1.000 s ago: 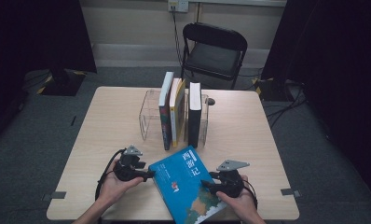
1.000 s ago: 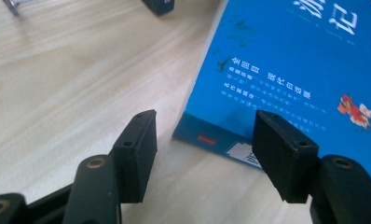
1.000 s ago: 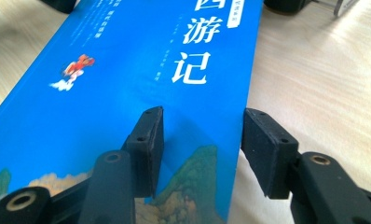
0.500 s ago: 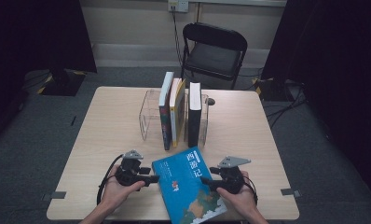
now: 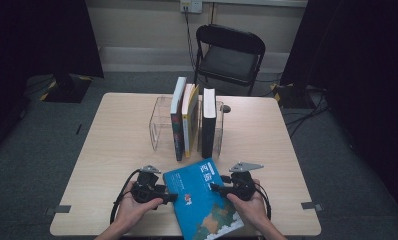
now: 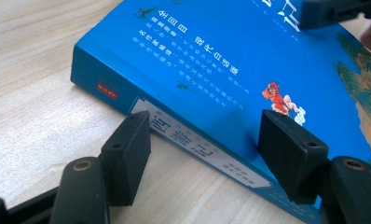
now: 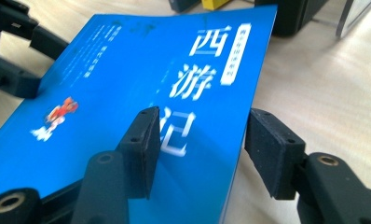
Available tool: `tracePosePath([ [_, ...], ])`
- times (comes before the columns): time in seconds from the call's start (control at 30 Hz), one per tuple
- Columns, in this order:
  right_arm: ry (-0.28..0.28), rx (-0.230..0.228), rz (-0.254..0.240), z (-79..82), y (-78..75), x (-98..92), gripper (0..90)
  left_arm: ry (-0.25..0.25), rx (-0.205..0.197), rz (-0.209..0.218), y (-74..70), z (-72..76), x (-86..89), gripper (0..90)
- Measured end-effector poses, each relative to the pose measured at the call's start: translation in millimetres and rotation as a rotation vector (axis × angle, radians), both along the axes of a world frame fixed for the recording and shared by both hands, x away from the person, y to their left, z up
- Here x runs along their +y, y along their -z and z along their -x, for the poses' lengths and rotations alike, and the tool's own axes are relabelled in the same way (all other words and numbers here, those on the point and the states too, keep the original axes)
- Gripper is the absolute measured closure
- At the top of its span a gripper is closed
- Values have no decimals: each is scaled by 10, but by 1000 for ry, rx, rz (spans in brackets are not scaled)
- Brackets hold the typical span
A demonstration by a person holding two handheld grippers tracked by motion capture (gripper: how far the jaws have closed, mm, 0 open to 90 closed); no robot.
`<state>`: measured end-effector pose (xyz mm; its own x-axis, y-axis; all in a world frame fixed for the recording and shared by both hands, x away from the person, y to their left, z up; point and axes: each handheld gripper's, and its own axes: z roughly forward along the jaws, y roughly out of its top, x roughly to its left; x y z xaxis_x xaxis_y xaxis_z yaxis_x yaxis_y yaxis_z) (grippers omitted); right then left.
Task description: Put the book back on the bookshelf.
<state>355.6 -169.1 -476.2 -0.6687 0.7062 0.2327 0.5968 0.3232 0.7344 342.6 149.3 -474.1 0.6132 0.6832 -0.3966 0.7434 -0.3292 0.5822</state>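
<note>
A blue paperback book (image 5: 202, 200) lies flat near the table's front edge, its cover printed with white characters. My left gripper (image 5: 172, 198) reaches in from the left at the spine. In the left gripper view the book (image 6: 211, 56) has its spine between that gripper's (image 6: 207, 123) jaws, one over the cover and one beside the spine; they have just been opening. My right gripper (image 5: 214, 187) comes from the right. In the right gripper view the book's (image 7: 127, 70) page edge sits between that gripper's (image 7: 203, 119) jaws, which have just been closing, with a small gap still showing.
A clear acrylic book stand (image 5: 159, 122) in mid-table holds three upright books (image 5: 189, 120). A black folding chair (image 5: 229, 55) stands behind the table (image 5: 112, 150). Bare wood lies to the left and right of the stand.
The right gripper has shifted slightly left, over the book's page edge. The book and the left hand stay about where they were.
</note>
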Motion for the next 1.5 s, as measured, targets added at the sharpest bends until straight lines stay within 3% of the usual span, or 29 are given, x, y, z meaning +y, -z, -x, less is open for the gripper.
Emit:
tracePosePath([
  [0.17,15,-4,24,129,-20,-1,456,-23,0,5,16,-117,0,326],
  [0.53,1,-6,61,504,-74,59,448,-19,-23,6,7,-233,-7,357],
  [0.63,11,-3,31,438,-53,39,441,-11,-7,14,5,-199,11,374],
  [0.8,84,-43,14,146,-74,33,406,31,4,28,-4,-43,58,428],
  [0.93,109,-31,3,57,-57,82,408,33,23,45,14,-16,72,431],
  [1.43,135,7,-59,145,69,56,351,30,40,60,37,-60,83,412],
  [1.5,145,37,-84,133,84,38,349,31,40,61,38,-61,84,411],
])
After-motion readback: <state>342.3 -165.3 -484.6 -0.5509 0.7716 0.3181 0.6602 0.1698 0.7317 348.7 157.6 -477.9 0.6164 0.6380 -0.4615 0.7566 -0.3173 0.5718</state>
